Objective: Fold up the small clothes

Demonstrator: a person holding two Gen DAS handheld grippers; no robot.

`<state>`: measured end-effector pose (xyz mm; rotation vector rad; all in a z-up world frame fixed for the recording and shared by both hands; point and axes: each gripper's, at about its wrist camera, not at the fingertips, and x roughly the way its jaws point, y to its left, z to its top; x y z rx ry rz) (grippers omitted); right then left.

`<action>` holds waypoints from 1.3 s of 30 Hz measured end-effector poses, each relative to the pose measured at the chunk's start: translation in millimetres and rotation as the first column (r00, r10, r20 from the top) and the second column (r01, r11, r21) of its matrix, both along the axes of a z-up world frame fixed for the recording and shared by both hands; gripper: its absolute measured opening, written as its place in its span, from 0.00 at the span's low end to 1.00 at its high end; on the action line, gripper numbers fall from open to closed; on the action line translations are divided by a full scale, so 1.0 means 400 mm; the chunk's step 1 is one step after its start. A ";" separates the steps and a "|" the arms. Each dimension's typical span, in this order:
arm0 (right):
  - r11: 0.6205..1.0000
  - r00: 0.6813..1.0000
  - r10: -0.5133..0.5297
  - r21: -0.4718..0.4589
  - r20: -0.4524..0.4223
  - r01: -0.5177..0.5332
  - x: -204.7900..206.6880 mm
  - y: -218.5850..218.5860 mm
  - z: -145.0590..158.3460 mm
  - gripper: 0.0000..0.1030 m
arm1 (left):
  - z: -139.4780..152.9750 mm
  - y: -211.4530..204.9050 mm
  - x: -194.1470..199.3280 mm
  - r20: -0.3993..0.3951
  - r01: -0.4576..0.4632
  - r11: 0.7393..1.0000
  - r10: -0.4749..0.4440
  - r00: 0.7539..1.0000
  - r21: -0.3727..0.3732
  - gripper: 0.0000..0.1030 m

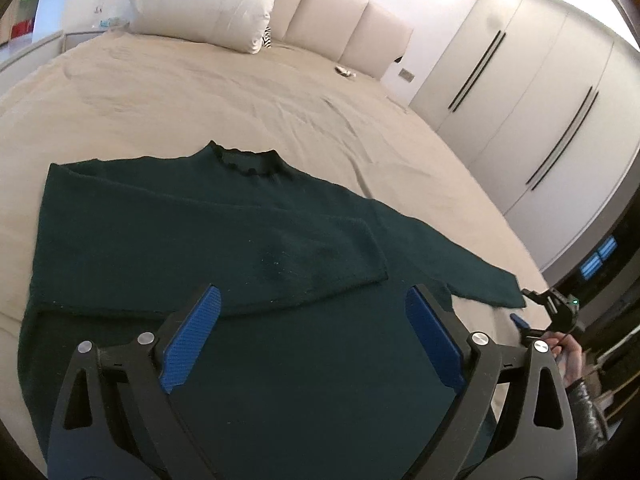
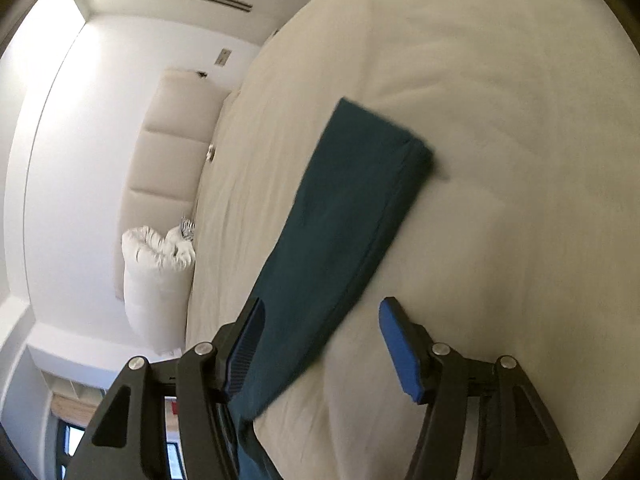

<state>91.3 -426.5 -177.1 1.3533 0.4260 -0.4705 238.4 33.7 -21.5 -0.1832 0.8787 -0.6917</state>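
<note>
While the dark green sweater (image 1: 200,240) lies flat on the beige bed (image 1: 200,92), 1 sleeve folded across its chest and the other sleeve (image 2: 352,200) stretched out sideways, the left gripper (image 1: 314,320) hangs above its lower body with jaws spread wide and empty. Beside the outstretched sleeve, the right gripper (image 2: 320,344) also has its jaws released, gripping nothing.

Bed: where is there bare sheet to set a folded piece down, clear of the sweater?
The widest bare patch of the bed lies between the sweater collar and the pillow. A second strip runs beyond the outstretched sleeve, toward the wardrobe. The near edge is crowded by sweater and both grippers.
</note>
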 end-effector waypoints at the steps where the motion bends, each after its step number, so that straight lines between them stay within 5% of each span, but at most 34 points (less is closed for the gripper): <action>1: 1.000 1.000 -0.009 0.002 0.003 0.009 0.004 -0.016 -0.002 0.60 | 0.002 -0.004 0.002 0.007 -0.001 1.000 0.000 1.000 0.000 0.92; 5: 0.999 0.999 -0.035 -0.012 -0.013 0.034 0.032 -0.069 -0.004 0.58 | 0.019 -0.017 0.010 0.057 -0.033 0.999 0.032 0.998 0.029 0.92; 10: 0.998 0.997 -0.049 -0.032 -0.058 0.047 0.078 -0.099 -0.013 0.36 | 0.025 -0.053 0.040 0.082 -0.087 0.990 0.078 0.994 0.108 0.92; 12: 0.998 0.996 -0.042 -0.056 -0.077 0.038 0.082 -0.102 -0.005 0.20 | 0.023 -0.048 0.052 0.096 -0.123 0.981 0.110 0.989 0.148 0.92; 17: 0.979 0.989 -0.002 -0.202 -0.147 -0.028 0.143 -0.058 0.070 0.11 | 0.001 -0.021 0.094 0.096 -0.199 0.960 0.184 0.978 0.195 0.92; 20: 0.919 0.972 0.109 -0.351 -0.209 -0.179 0.258 0.047 0.163 0.11 | -0.032 0.005 0.122 0.000 -0.197 0.972 0.199 0.980 0.126 0.92; 21: 0.890 0.963 0.151 -0.393 -0.224 -0.231 0.295 0.089 0.190 0.10 | -0.047 0.010 0.134 -0.047 -0.193 0.977 0.198 0.979 0.090 0.92; 23: 0.771 0.917 0.270 -0.504 -0.294 -0.389 0.412 0.233 0.254 0.09 | -0.066 0.014 0.147 -0.106 -0.186 0.981 0.190 0.976 0.046 0.92; 27: 0.457 0.793 0.422 -0.652 -0.440 -0.605 0.584 0.551 0.302 0.09 | -0.078 -0.002 0.173 -0.200 -0.153 0.987 0.140 0.970 -0.052 0.92; 29: 0.349 0.746 0.447 -0.672 -0.493 -0.653 0.636 0.658 0.291 0.09 | -0.074 -0.019 0.197 -0.235 -0.135 0.986 0.108 0.966 -0.101 0.92; 33: 0.186 0.666 0.460 -0.670 -0.587 -0.719 0.703 0.839 0.233 0.08 | -0.078 -0.071 0.250 -0.322 -0.060 0.978 -0.008 0.947 -0.200 0.92; 39: -0.018 0.608 0.377 -0.661 -0.699 -0.750 0.723 0.971 0.159 0.08 | -0.131 -0.120 0.333 -0.466 -0.050 0.938 -0.123 0.876 -0.342 0.92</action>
